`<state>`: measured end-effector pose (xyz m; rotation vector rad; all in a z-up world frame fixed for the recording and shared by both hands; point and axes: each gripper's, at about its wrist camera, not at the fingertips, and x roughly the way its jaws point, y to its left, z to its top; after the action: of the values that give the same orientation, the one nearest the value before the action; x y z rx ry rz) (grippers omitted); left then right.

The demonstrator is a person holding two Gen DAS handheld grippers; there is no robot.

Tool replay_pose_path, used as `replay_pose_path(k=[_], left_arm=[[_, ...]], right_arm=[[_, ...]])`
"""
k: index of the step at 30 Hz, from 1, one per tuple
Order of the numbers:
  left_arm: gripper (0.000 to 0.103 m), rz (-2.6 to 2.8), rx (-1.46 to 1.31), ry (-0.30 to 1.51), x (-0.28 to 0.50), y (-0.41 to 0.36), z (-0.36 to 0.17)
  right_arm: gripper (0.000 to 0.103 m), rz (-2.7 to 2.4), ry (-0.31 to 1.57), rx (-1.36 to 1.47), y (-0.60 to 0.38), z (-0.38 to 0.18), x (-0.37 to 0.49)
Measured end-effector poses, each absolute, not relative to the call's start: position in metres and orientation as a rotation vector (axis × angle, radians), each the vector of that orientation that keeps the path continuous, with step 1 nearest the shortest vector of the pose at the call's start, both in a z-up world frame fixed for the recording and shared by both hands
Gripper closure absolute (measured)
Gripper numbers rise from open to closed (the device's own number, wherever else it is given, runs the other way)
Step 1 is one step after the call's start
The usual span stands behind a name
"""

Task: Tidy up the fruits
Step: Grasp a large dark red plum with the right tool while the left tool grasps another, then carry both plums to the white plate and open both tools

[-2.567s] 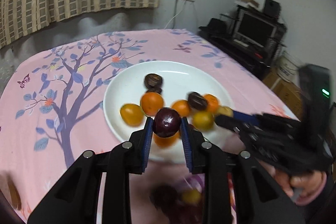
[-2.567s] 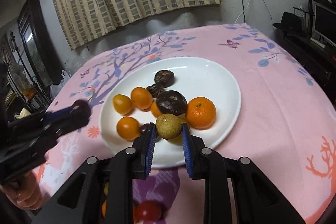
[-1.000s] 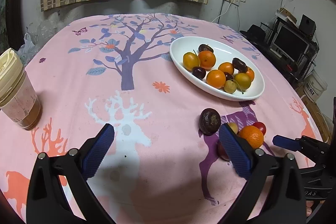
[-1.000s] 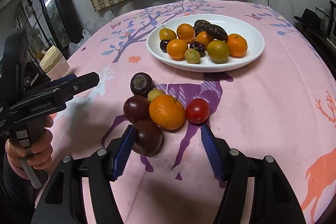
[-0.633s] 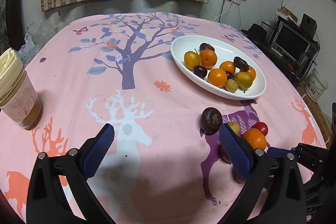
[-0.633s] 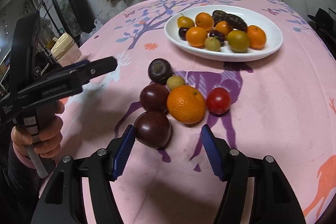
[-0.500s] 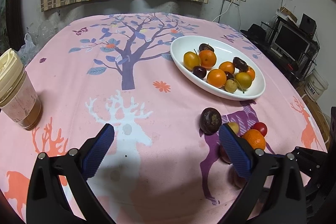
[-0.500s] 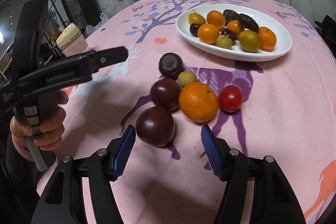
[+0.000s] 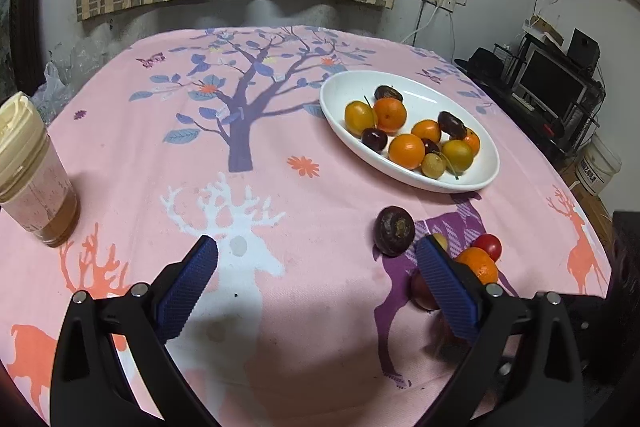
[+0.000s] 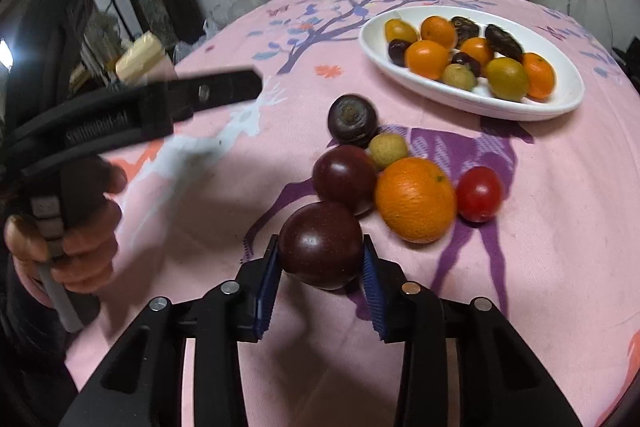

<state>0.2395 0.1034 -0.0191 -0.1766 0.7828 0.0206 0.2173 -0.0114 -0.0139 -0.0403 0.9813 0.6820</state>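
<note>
The right gripper (image 10: 320, 259) was closing on a dark plum (image 10: 320, 245) it had only framed before; the left gripper (image 9: 316, 283) stayed open, empty.

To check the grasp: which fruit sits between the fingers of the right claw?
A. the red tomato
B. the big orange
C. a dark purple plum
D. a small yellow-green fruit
C: the right claw is closing around the dark purple plum on the tablecloth.
</note>
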Motion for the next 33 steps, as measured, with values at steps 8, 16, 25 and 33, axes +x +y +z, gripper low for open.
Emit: replay_pose_path(k=[8, 16, 25, 33], left_arm=[[0.033, -0.215, -0.057, 0.815, 0.234, 0.055, -0.031], [0.054, -0.292, 0.058, 0.849, 0.237, 0.021, -0.051], [0.065, -0.281, 0.065, 0.852, 0.246, 0.018, -0.057], [0.066, -0.275, 0.054, 0.811, 0.238, 0.026, -0.038]], right_arm=[[0.064, 0.568, 0.866, 0.186, -0.072, 0.015, 0.228], [0.064, 0.571, 0.865, 0.182, -0.072, 0.017, 0.229], [0.064, 0.562, 0.854, 0.186, -0.073, 0.018, 0.229], [0.064, 0.546, 0.825, 0.18, -0.075, 0.02, 0.232]])
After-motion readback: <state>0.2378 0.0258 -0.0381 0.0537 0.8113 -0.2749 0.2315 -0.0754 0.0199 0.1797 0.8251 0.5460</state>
